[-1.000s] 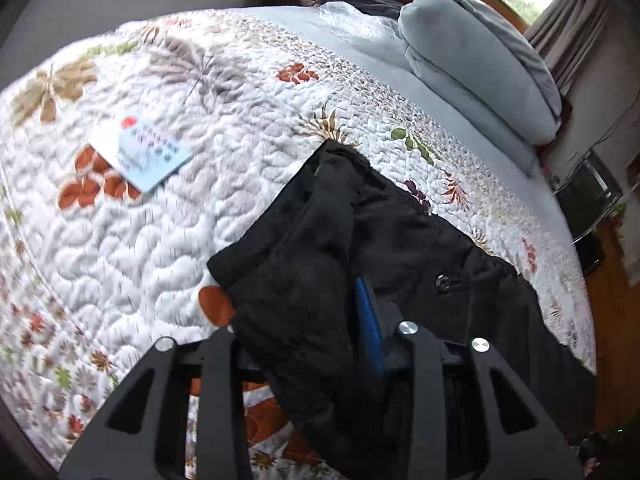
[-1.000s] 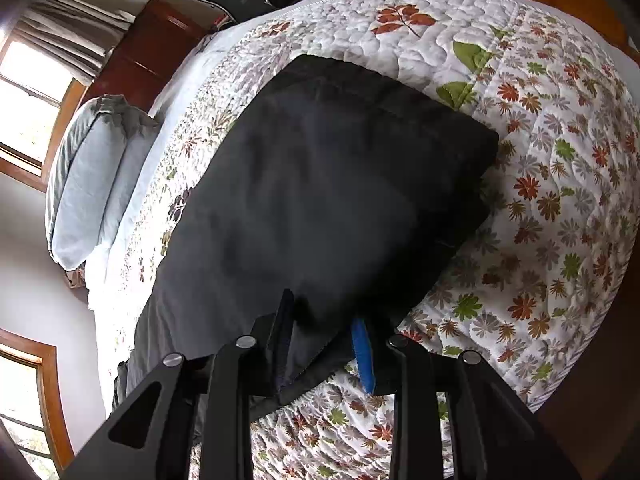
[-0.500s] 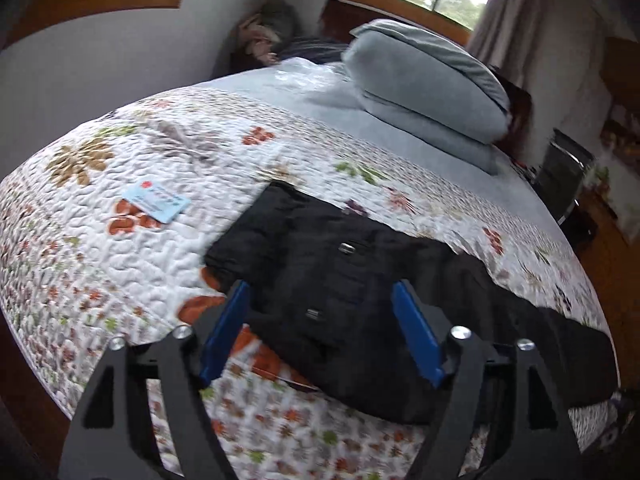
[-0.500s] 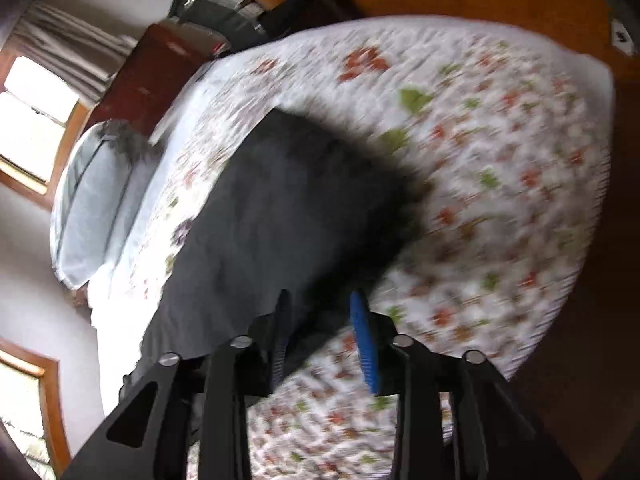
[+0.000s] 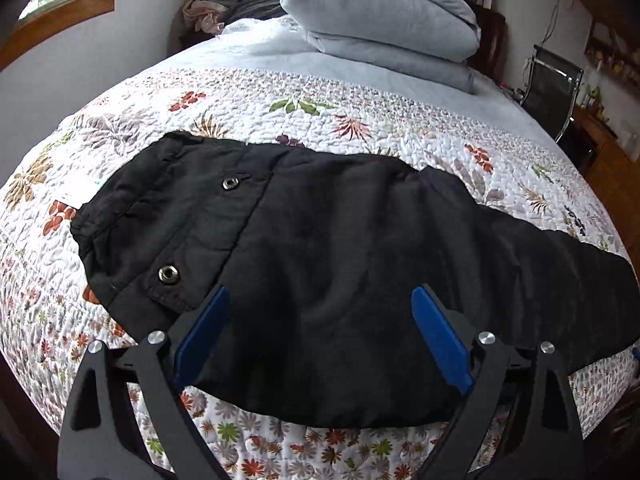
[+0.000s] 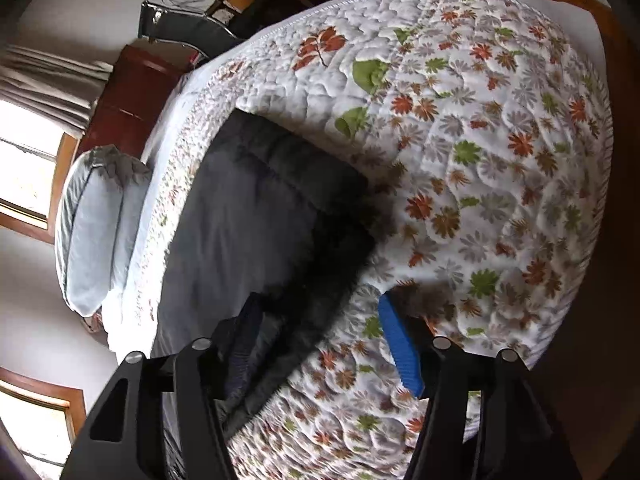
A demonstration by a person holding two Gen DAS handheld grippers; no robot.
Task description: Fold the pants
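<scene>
The black pants (image 5: 340, 248) lay lengthwise near the bed's front edge, bare quilt (image 5: 360, 104) open toward the pillows (image 5: 384, 28). A second earlier both grippers pinched the cloth; the left gripper (image 5: 320, 320) had just been opening, jaws wide apart above the fabric, and the right gripper (image 6: 316, 328) likewise, straddling the hem. Only the left view showed the waistband snaps (image 5: 168, 274); only the right showed the bed's far corner.

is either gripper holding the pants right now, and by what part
Nothing is held. The left gripper has just been opening and stands wide over the black pants; the right gripper has also been opening, its pads off the cloth at the leg end.
</scene>
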